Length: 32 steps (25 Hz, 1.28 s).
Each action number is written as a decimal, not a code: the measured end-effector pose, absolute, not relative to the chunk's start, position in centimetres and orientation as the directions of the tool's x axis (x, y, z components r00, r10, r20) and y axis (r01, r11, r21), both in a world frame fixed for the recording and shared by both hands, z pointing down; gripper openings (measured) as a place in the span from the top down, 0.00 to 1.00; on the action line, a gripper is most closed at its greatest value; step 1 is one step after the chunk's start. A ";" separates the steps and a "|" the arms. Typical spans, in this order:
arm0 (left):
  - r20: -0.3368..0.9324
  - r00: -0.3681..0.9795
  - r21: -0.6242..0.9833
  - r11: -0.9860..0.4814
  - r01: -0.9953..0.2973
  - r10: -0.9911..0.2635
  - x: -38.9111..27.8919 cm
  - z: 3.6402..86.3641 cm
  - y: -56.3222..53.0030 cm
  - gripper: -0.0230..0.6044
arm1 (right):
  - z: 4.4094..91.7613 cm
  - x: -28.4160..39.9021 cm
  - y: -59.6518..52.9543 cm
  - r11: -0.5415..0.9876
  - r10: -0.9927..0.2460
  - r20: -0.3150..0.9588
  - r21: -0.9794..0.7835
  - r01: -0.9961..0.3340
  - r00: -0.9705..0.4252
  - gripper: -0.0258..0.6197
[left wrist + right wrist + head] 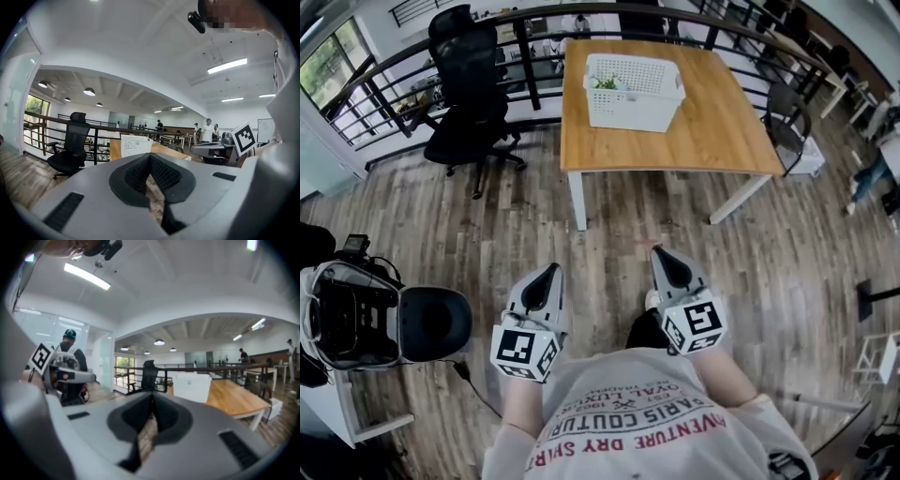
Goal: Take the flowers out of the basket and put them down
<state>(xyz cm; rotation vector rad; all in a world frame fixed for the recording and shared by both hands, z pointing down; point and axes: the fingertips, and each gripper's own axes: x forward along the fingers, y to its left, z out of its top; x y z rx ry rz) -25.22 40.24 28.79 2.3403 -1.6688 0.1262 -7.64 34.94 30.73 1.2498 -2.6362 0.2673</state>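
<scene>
A white perforated basket point(633, 94) stands on the far part of a wooden table point(712, 131), with green flowers point(607, 82) showing inside at its left end. Both grippers are held close to the person's body, well short of the table and over the wood floor. In the head view the left gripper point(552, 269) and right gripper point(657, 250) point toward the table, tips together and empty. The left gripper view shows the basket point(136, 145) far beyond the shut left gripper point(150, 157). Seen from the right gripper point(152, 404), the basket point(192, 386) is also distant.
A black office chair point(469, 94) stands left of the table by a dark railing point(384, 70). A dark chair point(789, 117) sits at the table's right side. A black stool and gear point(431, 323) are on the floor at my left. People point(206, 132) stand far off.
</scene>
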 end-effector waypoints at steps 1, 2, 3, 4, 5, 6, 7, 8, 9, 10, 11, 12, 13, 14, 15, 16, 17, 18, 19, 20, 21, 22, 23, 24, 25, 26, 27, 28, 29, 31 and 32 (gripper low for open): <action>0.224 0.324 0.160 -0.293 -0.943 -0.919 -25.0 28.9 39.3 0.94 | 30.9 -7.4 33.9 0.631 -0.734 0.264 -0.074 -0.772 -0.625 0.91; 0.226 0.314 0.156 -0.284 -0.946 -0.922 -24.8 29.1 38.3 0.94 | 31.2 -7.1 32.9 0.638 -0.728 0.264 -0.075 -0.766 -0.632 0.91; 0.226 0.305 0.153 -0.276 -0.949 -0.925 -24.4 29.2 37.2 0.94 | 31.4 -6.7 31.7 0.645 -0.723 0.263 -0.076 -0.760 -0.639 0.91; 0.226 0.298 0.149 -0.269 -0.951 -0.927 -23.8 29.3 36.0 0.94 | 31.5 -6.1 30.4 0.651 -0.717 0.263 -0.077 -0.755 -0.645 0.91; 0.226 0.291 0.147 -0.263 -0.953 -0.929 -23.2 29.3 34.7 0.94 | 31.7 -5.5 29.0 0.656 -0.713 0.263 -0.079 -0.750 -0.651 0.91; 0.227 0.285 0.145 -0.257 -0.955 -0.931 -22.4 29.3 33.3 0.94 | 31.9 -4.7 27.5 0.661 -0.708 0.263 -0.082 -0.746 -0.656 0.91; 0.228 0.279 0.144 -0.251 -0.957 -0.933 -21.5 29.4 31.8 0.94 | 32.0 -3.8 26.0 0.664 -0.704 0.263 -0.086 -0.743 -0.660 0.91; 0.229 0.273 0.143 -0.245 -0.959 -0.934 -20.6 29.4 30.3 0.94 | 32.1 -2.9 24.3 0.666 -0.701 0.263 -0.090 -0.740 -0.663 0.91; 0.228 0.269 0.144 -0.241 -0.960 -0.936 -19.6 29.4 28.7 0.94 | 32.1 -1.9 22.7 0.669 -0.698 0.263 -0.094 -0.738 -0.666 0.91; 0.226 0.265 0.145 -0.237 -0.961 -0.937 -18.6 29.4 27.0 0.94 | 32.2 -1.0 21.0 0.672 -0.694 0.265 -0.095 -0.734 -0.670 0.91; 0.224 0.263 0.147 -0.234 -0.961 -0.939 -17.6 29.6 25.4 0.94 | 32.4 -0.1 19.5 0.678 -0.687 0.269 -0.095 -0.729 -0.674 0.91; 0.222 0.260 0.149 -0.230 -0.962 -0.940 -16.6 29.8 23.9 0.94 | 32.6 0.7 18.1 0.686 -0.679 0.275 -0.092 -0.722 -0.680 0.91; 0.219 0.257 0.152 -0.227 -0.962 -0.941 -15.7 30.0 22.4 0.94 | 33.0 1.4 16.8 0.694 -0.671 0.281 -0.089 -0.715 -0.686 0.91; 0.216 0.254 0.155 -0.224 -0.962 -0.943 -15.0 30.2 21.0 0.94 | 33.4 2.0 15.6 0.700 -0.665 0.284 -0.085 -0.709 -0.691 0.91; 0.212 0.253 0.158 -0.222 -0.962 -0.944 -14.3 30.4 19.5 0.94 | 33.6 2.6 14.2 0.705 -0.661 0.285 -0.081 -0.705 -0.694 0.91; 0.209 0.253 0.158 -0.223 -0.962 -0.945 -13.5 30.5 18.1 0.94 | 33.8 3.1 12.8 0.708 -0.660 0.284 -0.077 -0.702 -0.696 0.91; 0.207 0.256 0.156 -0.226 -0.961 -0.944 -12.7 30.7 16.8 0.94 | 34.0 3.7 11.6 0.710 -0.658 0.284 -0.076 -0.700 -0.698 0.91; 0.207 0.259 0.154 -0.230 -0.961 -0.944 -12.0 30.8 15.6 0.94 | 34.3 4.2 10.6 0.711 -0.655 0.287 -0.078 -0.699 -0.699 0.91; 0.209 0.261 0.154 -0.231 -0.961 -0.943 -11.5 31.1 14.6 0.94 | 34.6 4.7 9.7 0.711 -0.652 0.293 -0.082 -0.698 -0.699 0.91; 0.212 0.262 0.156 -0.232 -0.960 -0.942 -11.1 31.3 13.7 0.94 | 35.0 5.1 8.9 0.711 -0.650 0.298 -0.086 -0.698 -0.699 0.91; 0.215 0.263 0.157 -0.233 -0.960 -0.940 -10.7 31.5 12.9 0.94 | 35.3 5.4 8.0 0.710 -0.650 0.301 -0.088 -0.699 -0.698 0.91; 0.219 0.265 0.156 -0.234 -0.960 -0.939 -10.5 31.7 12.1 0.94 | 35.5 5.6 7.2 0.709 -0.650 0.301 -0.090 -0.700 -0.698 0.91; 0.224 0.265 0.153 -0.235 -0.960 -0.938 -10.4 31.9 11.4 0.94 | 35.6 5.8 6.4 0.708 -0.651 0.301 -0.093 -0.700 -0.697 0.91; 0.228 0.263 0.151 -0.233 -0.961 -0.937 -10.4 32.1 10.8 0.94 | 35.7 5.9 5.6 0.707 -0.651 0.301 -0.094 -0.701 -0.697 0.91; 0.232 0.260 0.152 -0.229 -0.961 -0.937 -10.5 32.4 10.2 0.94 | 35.9 6.0 5.0 0.706 -0.652 0.302 -0.093 -0.702 -0.696 0.91; 0.234 0.258 0.155 -0.226 -0.962 -0.938 -10.8 32.8 9.5 0.94 | 36.1 5.9 4.3 0.705 -0.654 0.303 -0.088 -0.704 -0.693 0.91; 0.234 0.259 0.161 -0.225 -0.961 -0.937 -11.0 33.2 8.8 0.94 | 36.4 5.8 3.6 0.704 -0.657 0.303 -0.083 -0.706 -0.691 0.91; 0.234 0.265 0.166 -0.230 -0.959 -0.935 -11.2 33.6 7.9 0.94 | 36.6 5.6 2.8 0.701 -0.661 0.301 -0.078 -0.708 -0.688 0.91; 0.233 0.276 0.169 -0.241 -0.956 -0.932 -11.4 33.9 6.9 0.94 | 36.8 5.4 1.8 0.697 -0.666 0.298 -0.075 -0.713 -0.683 0.91; 0.232 0.301 0.169 -0.267 -0.949 -0.925 -11.9 34.3 4.3 0.94 | 36.9 4.8 -0.4 0.684 -0.682 0.293 -0.071 -0.726 -0.670 0.91; 0.228 0.312 0.170 -0.278 -0.945 -0.922 -12.3 34.4 2.9 0.94 | 37.0 4.4 -1.6 0.677 -0.689 0.291 -0.068 -0.733 -0.663 0.91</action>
